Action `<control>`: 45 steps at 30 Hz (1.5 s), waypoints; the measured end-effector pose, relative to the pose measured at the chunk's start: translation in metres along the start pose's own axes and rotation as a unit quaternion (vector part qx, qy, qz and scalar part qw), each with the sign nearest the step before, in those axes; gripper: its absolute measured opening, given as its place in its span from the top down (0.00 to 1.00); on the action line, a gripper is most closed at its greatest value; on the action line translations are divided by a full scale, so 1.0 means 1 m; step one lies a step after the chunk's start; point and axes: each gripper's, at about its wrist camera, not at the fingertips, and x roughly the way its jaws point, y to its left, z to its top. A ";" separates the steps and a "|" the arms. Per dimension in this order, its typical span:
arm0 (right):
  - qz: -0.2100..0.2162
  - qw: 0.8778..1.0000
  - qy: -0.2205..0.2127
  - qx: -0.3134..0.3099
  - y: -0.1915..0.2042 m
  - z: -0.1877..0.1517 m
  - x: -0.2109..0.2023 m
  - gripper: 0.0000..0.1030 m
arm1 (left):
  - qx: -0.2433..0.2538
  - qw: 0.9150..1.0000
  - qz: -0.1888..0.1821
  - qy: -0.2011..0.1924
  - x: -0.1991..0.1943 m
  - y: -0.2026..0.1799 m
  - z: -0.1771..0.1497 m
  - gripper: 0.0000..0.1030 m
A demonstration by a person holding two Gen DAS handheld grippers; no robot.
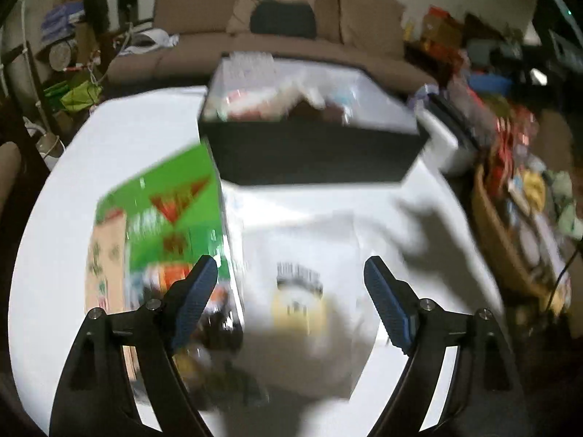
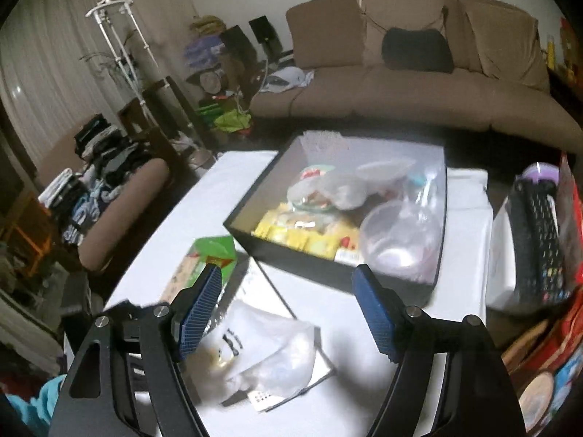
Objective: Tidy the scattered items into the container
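Observation:
A black open box (image 1: 313,153) (image 2: 328,273) stands on the white table, filled with bags, wrapped snacks and plastic tubs. A green snack packet (image 1: 171,218) (image 2: 215,251) lies left of it. A clear plastic bag with a yellow and black label (image 1: 302,298) (image 2: 262,349) lies on the table in front. My left gripper (image 1: 291,269) is open just above that bag, empty. My right gripper (image 2: 288,280) is open and empty, above the table between bag and box.
A white table (image 1: 65,255) (image 2: 364,382) holds everything. A brown sofa (image 1: 291,36) (image 2: 400,87) stands behind. A white bag with a keyboard (image 2: 532,240) and baskets of clutter (image 1: 517,204) sit at the right. A padded stool (image 2: 124,211) is at the left.

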 end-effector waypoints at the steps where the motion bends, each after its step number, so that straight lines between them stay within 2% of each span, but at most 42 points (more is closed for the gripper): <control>1: 0.004 1.000 0.005 0.007 0.000 -0.008 0.006 0.25 | 0.013 1.000 -0.001 0.005 0.001 -0.005 -0.009 0.21; 7: 0.016 0.997 0.048 0.059 -0.004 -0.086 0.045 0.25 | 0.054 0.998 0.010 0.040 0.011 -0.025 -0.061 0.21; 12: 0.051 0.990 0.045 0.121 -0.009 -0.127 0.052 0.25 | 0.086 0.996 0.026 0.017 0.009 -0.035 -0.081 0.21; 14: 0.054 0.989 0.042 0.131 -0.010 -0.133 0.050 0.25 | 0.129 0.991 0.039 -0.003 0.009 -0.047 -0.088 0.21; 18: 0.060 0.986 0.034 0.152 -0.019 -0.134 0.047 0.25 | 0.214 0.974 0.072 -0.018 0.023 -0.072 -0.100 0.20; 20: 0.063 0.984 0.029 0.163 -0.022 -0.135 0.047 0.25 | 0.236 0.968 0.088 -0.010 0.035 -0.077 -0.104 0.20; 23: 0.065 0.983 0.032 0.167 -0.025 -0.137 0.047 0.25 | 0.244 0.963 0.111 -0.006 0.051 -0.076 -0.102 0.21; 24: 0.065 0.983 0.033 0.167 -0.026 -0.138 0.047 0.25 | 0.240 0.964 0.116 -0.007 0.053 -0.074 -0.099 0.29; 25: 0.066 0.983 0.034 0.167 -0.027 -0.138 0.047 0.25 | 0.231 0.966 0.117 -0.004 0.055 -0.071 -0.095 0.42; 26: 0.068 0.983 0.034 0.168 -0.028 -0.139 0.046 0.25 | 0.216 0.970 0.109 0.002 0.056 -0.067 -0.091 0.45; 27: 0.072 0.982 0.034 0.170 -0.030 -0.140 0.046 0.25 | 0.197 0.976 0.096 0.006 0.056 -0.063 -0.086 0.53; 28: 0.076 0.982 0.035 0.172 -0.030 -0.140 0.046 0.25 | 0.181 0.980 0.087 0.004 0.055 -0.060 -0.082 0.67; 30: 0.083 0.981 0.036 0.174 -0.031 -0.142 0.045 0.25 | 0.146 0.987 0.060 -0.013 0.044 -0.054 -0.070 0.80; 32: 0.100 0.979 0.033 0.176 -0.031 -0.142 0.043 0.25 | 0.111 0.993 0.033 -0.038 0.028 -0.048 -0.059 0.84; 35: 0.138 0.972 0.027 0.187 -0.028 -0.143 0.040 0.25 | 0.071 0.995 0.008 -0.071 0.006 -0.038 -0.044 0.85; 39: 0.174 0.967 0.019 0.187 -0.024 -0.142 0.036 0.23 | 0.034 0.996 -0.007 -0.085 -0.004 -0.024 -0.034 0.85; 42: 0.172 0.967 0.014 0.186 -0.022 -0.141 0.034 0.22 | 0.023 0.996 -0.009 -0.089 -0.004 -0.019 -0.029 0.86; 45: 0.165 0.965 0.010 0.204 -0.027 -0.140 0.035 0.22 | 0.000 0.997 -0.025 -0.078 0.005 -0.020 -0.020 0.86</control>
